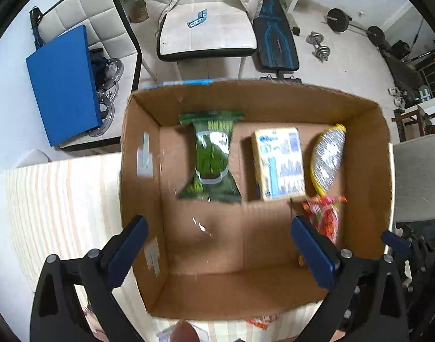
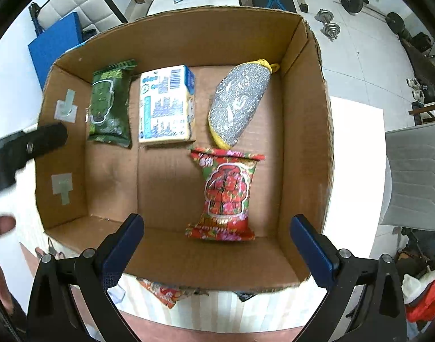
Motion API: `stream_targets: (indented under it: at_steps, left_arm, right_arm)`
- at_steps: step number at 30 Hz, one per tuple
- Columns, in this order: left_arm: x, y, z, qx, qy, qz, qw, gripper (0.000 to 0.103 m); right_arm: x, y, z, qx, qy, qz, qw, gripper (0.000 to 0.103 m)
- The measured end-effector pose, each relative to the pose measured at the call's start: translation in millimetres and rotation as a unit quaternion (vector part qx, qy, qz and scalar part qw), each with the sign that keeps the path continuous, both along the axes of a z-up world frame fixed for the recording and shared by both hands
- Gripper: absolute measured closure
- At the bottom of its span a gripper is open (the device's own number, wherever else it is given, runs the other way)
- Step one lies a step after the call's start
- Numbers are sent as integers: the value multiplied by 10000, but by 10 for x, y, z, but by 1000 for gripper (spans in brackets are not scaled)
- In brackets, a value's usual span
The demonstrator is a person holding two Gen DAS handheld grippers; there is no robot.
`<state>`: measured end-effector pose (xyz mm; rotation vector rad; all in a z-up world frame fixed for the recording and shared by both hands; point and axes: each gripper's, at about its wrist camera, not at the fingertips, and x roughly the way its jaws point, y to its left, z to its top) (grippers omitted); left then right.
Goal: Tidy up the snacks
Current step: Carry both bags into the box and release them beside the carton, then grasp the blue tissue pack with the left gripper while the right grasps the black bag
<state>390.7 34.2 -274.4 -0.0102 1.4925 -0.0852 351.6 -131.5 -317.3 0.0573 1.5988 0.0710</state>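
Cardboard box (image 2: 303, 131) floor bare near front wall; both grippers spread, empty.

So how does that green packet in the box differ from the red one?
The green packet lies in the far row by the box's left wall, beside the yellow carton; the red packet lies nearer, towards the right wall. The green is plain dark green, the red busy and flowery. Both lie flat on the cardboard box floor, crimped at each end.
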Motion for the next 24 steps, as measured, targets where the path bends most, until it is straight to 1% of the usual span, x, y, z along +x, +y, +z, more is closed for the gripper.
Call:
stream_targets:
  at_steps: [4, 6, 7, 9, 11, 12, 14, 16, 17, 19, 21, 22, 23, 24]
  left_arm:
    - [-265, 27, 132, -27, -157, 50, 9999, 0]
    - [-407, 31, 240, 27, -305, 58, 9995, 0]
    - [-469, 27, 296, 44, -356, 76, 9993, 0]
    - [-599, 66, 406, 1, -455, 114, 9989, 0]
    - [-708, 121, 533, -88, -562, 218, 9981, 0]
    - [-773, 165, 611, -211, -644, 288, 9973, 0]
    - [-957, 255, 767, -384, -826, 369, 9952, 0]
    - [-1154, 325, 856, -423, -976, 347, 9937, 0]
    - [-1292, 357, 871, -383, -1018, 322, 9935, 0]
    - [-1587, 395, 815, -171, -1059, 158, 9941, 0]
    - [-1893, 384, 622, 242, -945, -153, 9951, 0]
    - [-2018, 362, 492, 448, -831, -337, 9950, 0]
    - [-2175, 323, 269, 739, -623, -598, 9935, 0]
    - [-2283, 292, 100, 933, -460, -761, 9917, 0]
  right_arm:
    - [-117, -3, 171, 95, -148, -26, 9998, 0]
    - [-203, -73, 321, 164, -241, -42, 9996, 0]
    - [-233, -53, 339, 201, -288, -46, 9994, 0]
    - [-316, -34, 478, 276, -414, -38, 9988, 0]
    - [-391, -29, 626, 521, -568, -21, 9970, 0]
    - [-457, -21, 719, 780, -680, 7, 9946, 0]
    - [-574, -15, 833, 1121, -819, 71, 9903, 0]
    - [-752, -16, 916, 1318, -915, 186, 9869, 0]
    - [-860, -15, 925, 1362, -923, 292, 9859, 0]
    - [-1060, -9, 861, 1291, -859, 542, 9864, 0]
    - [-1218, 3, 727, 1101, -738, 774, 9881, 0]
    - [-1318, 15, 607, 921, -626, 943, 9893, 0]
    - [-1394, 24, 502, 752, -529, 1057, 9901, 0]
    - [-1489, 38, 333, 518, -376, 1207, 9906, 0]
